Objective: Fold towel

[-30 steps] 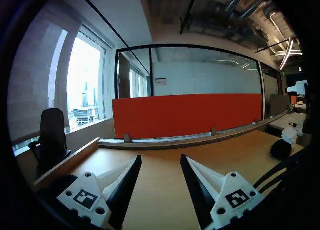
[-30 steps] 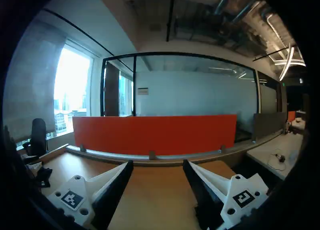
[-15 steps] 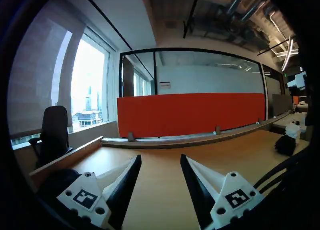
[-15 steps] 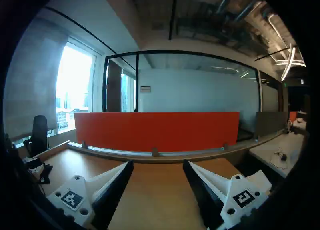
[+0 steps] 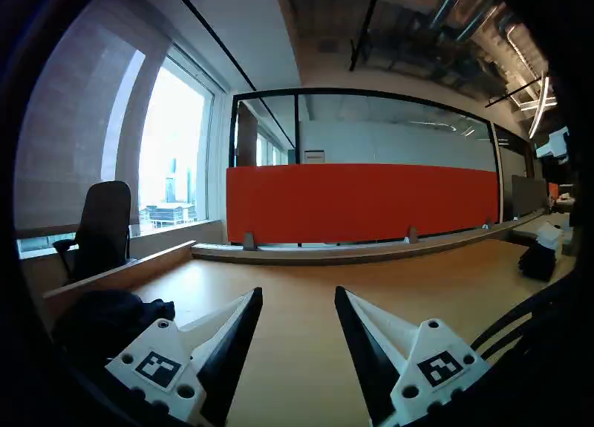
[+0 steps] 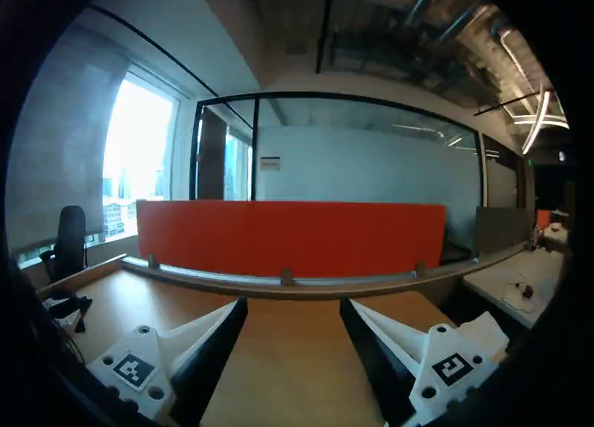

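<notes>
The left tool (image 5: 297, 293) hung low over the wooden desk (image 5: 319, 275) with its two white-and-black fingers spread wide and nothing between them; the right tool (image 6: 293, 302) stood the same way, wide and gripping nothing, above bare wood.

In the left gripper view a dark cloth heap (image 5: 111, 319) lay crumpled on the desk at eight o'clock, just beside the left finger; it may have been the towel, though I cannot tell for certain. At three o'clock, well apart from the tool, sat a small black-and-white object (image 5: 540, 255), too small to identify; black cables (image 5: 520, 315) curved in at four o'clock. A black office chair (image 5: 102, 230) stood at nine o'clock, beyond the desk's raised edge, before a bright window (image 5: 174, 167).

In the right gripper view a small dark-and-white thing (image 6: 67, 308) rested on the desk at nine o'clock, its nature unclear; a second, pale desk (image 6: 490, 278) stretched away at three o'clock with a thin cable (image 6: 523, 292) lying on it.

Both views faced an orange partition (image 5: 364, 203) along the desk's far edge at twelve o'clock, with a glass wall (image 6: 364, 167) behind it.
</notes>
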Tool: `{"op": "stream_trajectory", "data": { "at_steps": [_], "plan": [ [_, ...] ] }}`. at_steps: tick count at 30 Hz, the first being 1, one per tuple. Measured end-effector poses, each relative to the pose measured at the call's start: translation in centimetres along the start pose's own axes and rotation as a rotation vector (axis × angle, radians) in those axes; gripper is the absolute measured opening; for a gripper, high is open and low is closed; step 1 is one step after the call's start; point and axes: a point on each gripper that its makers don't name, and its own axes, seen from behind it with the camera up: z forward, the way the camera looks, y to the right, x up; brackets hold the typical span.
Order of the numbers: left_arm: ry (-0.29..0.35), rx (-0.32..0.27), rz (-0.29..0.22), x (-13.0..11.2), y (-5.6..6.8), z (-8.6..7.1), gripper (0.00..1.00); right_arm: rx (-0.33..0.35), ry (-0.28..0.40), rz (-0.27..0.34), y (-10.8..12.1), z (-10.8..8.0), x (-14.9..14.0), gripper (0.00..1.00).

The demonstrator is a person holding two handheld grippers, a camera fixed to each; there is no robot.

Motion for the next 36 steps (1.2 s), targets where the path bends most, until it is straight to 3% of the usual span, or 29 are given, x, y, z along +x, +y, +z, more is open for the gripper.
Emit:
{"op": "stream_trajectory", "data": {
  "at_steps": [26, 36],
  "plan": [
    [0.009, 0.013, -0.029, -2.4, -0.9, -0.1, 0.71, 0.006, 0.002, -0.019, -1.2, 0.7, -0.7, 0.96],
    [-0.007, 0.008, -0.014, -2.9, -0.6, 0.2, 0.71, 0.010, 0.005, -0.029, -1.4, 0.7, -0.1, 0.96]
  ]
}}
